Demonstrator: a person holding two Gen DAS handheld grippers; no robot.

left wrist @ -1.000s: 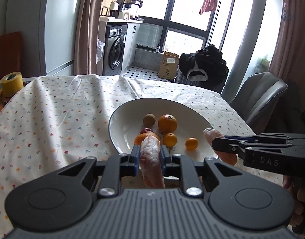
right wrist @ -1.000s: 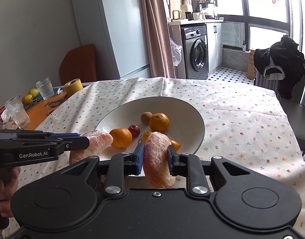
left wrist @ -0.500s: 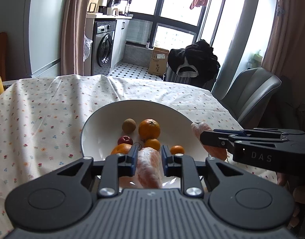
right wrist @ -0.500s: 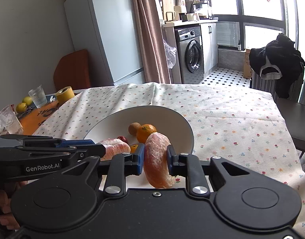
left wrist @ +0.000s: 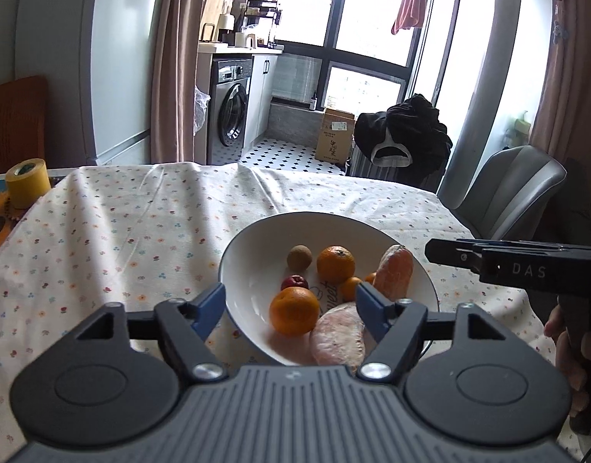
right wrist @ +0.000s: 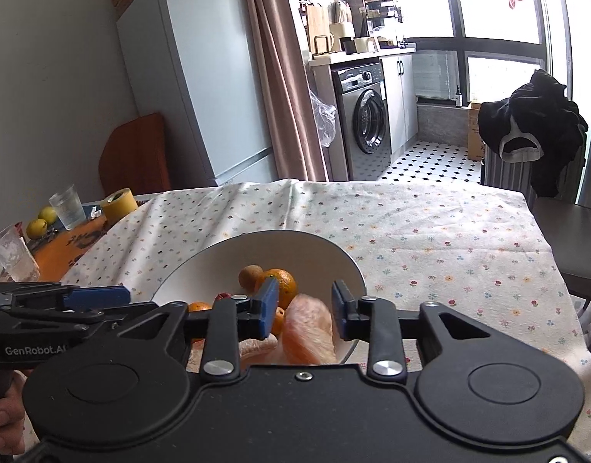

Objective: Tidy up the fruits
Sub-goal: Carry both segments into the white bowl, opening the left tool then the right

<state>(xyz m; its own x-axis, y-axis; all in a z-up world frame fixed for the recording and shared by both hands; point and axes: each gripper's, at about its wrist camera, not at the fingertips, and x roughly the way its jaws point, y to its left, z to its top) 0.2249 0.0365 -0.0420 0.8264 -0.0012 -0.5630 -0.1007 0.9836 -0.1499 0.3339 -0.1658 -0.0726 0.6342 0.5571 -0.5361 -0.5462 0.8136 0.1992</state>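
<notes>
A white bowl stands on the flowered tablecloth and holds two oranges, smaller citrus, a brown round fruit and a small red fruit. My left gripper hangs over the bowl's near rim, its jaws opening wide. A wrapped pink citrus segment lies free in the bowl by the right finger. My right gripper is opening too. A second, blurred segment sits loose between its pads, over the bowl. In the left wrist view that segment leans on the bowl's right wall.
A yellow tape roll stands at the table's far left. Beside it are two glasses and yellow fruits on an orange mat. A grey chair stands at the right edge of the table. A hand grips the right handle.
Both grippers were shut on a citrus segment and have now opened. The left segment lies in the bowl, and the right one is slipping down between the parted pads.
</notes>
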